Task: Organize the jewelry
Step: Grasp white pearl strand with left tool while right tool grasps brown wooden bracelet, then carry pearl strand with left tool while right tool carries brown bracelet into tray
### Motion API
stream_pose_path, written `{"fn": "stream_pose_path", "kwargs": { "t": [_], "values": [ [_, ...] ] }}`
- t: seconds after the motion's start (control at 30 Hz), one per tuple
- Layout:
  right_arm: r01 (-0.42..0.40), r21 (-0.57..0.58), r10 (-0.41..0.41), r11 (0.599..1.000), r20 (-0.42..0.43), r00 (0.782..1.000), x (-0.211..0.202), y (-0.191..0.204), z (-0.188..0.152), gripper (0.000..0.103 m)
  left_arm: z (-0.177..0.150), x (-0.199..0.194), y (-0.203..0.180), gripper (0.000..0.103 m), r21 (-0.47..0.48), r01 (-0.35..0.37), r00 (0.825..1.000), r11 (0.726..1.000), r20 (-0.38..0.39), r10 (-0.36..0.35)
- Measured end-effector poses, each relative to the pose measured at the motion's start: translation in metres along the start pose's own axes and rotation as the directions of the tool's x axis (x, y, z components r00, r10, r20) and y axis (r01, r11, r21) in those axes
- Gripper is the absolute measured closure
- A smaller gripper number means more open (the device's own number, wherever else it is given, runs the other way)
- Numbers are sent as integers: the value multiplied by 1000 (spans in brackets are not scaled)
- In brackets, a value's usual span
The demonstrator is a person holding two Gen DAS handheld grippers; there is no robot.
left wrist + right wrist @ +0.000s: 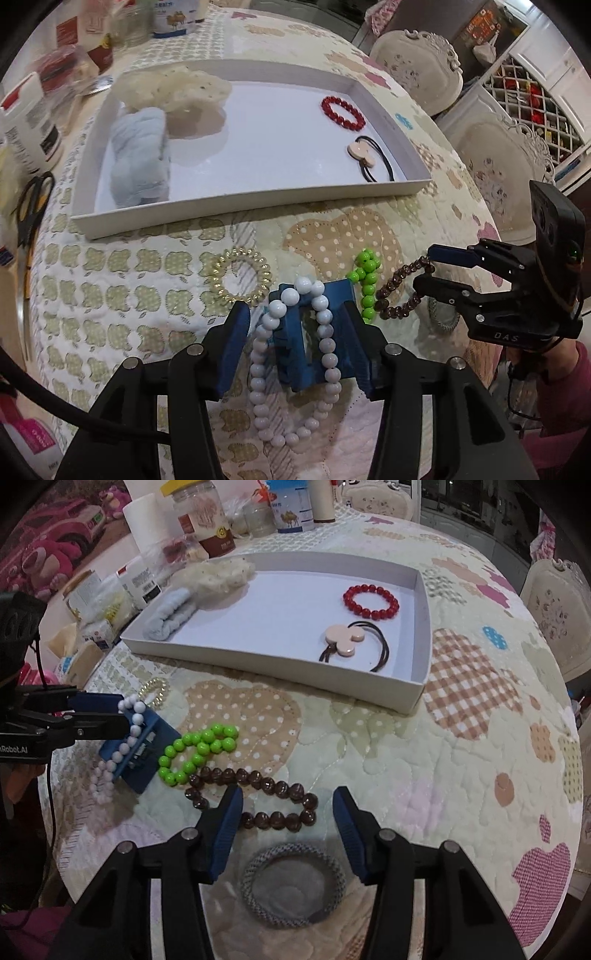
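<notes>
White pearl-like bead bracelet [291,354] drapes over a blue plastic claw hair clip [310,332] between the spread fingers of the left hand-held gripper [295,332], which brackets both without visibly clamping either. Alongside on the quilted counter [461,768] lie a lime-green bead bracelet [197,751], a dark brown bead bracelet [255,797] and a clear gold coil hair tie [240,277]. Over the brown strand the right hand-held gripper [288,812] hangs with fingers wide apart, a grey woven hair band [291,882] beneath it. Farther back, the shallow white cardboard tray [421,686] already holds a red bead bracelet [371,598], a pink-charm black hair tie [351,642], a pale blue towel headband [170,616] and a cream fluffy scrunchie [218,572].

Closing now likely snags beads and clip together, so one drags or drops on lifting. Whether the brown strand touches the right fingertip cannot be told; clutter behind the tray blurs.
</notes>
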State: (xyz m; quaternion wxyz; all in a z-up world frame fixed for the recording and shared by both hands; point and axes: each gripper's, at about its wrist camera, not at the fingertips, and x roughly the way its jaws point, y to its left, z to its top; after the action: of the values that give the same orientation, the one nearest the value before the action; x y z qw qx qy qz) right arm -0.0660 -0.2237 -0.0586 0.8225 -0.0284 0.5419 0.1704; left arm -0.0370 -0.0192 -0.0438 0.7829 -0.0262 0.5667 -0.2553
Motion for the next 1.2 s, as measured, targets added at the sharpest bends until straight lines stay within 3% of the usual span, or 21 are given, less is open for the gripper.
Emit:
{"fn": "stream_pose_path", "kwargs": {
  "t": [0.1, 0.13, 0.17, 0.2, 0.27, 0.3, 0.37, 0.43, 0.77, 1.2],
  "values": [
    [-7, 13, 7, 1000, 2, 1000, 4, -1, 0, 53, 0, 0, 1, 69, 2, 18, 1000, 1000, 15, -18],
    [-11, 18, 11, 1000, 9, 1000, 3, -1, -1, 59, 0, -2, 1, 79, 0, 24, 999, 1000, 26, -24],
    [-12, 22, 12, 1000, 16, 1000, 3, -1, 0, 74, 0, -4, 2, 83, -5, 23, 999, 1000, 34, -23],
    [-9, 24, 9, 1000, 22, 1000, 3, -2, 0, 83, 0, -6, 4, 85, -9, 20, 999, 1000, 39, -20],
    [-13, 25, 12, 1000, 18, 1000, 4, -2, 1, 90, 0, -8, 5, 95, -13, 9, 999, 1000, 45, -8],
    [-10, 21, 10, 1000, 16, 1000, 4, -1, 0, 92, -1, -9, 5, 96, -12, 0, 999, 1000, 43, 1],
    [-8, 17, 7, 1000, 20, 1000, 4, -1, 0, 94, -4, -9, 3, 103, -1, -20, 999, 1000, 42, 20],
    [-17, 21, 17, 1000, 22, 1000, 3, -1, -1, 94, -7, -13, 0, 103, 7, -50, 997, 999, 57, 49],
    [-77, 10, 76, 997, 115, 990, -36, 5, 7, 94, -12, -67, -16, 103, -47, -51, 985, 998, 162, 58],
    [-100, -66, 113, 993, 231, 966, -97, 16, 21, 94, -6, -136, -54, 103, -71, -115, 948, 991, 289, 130]
  ]
}}
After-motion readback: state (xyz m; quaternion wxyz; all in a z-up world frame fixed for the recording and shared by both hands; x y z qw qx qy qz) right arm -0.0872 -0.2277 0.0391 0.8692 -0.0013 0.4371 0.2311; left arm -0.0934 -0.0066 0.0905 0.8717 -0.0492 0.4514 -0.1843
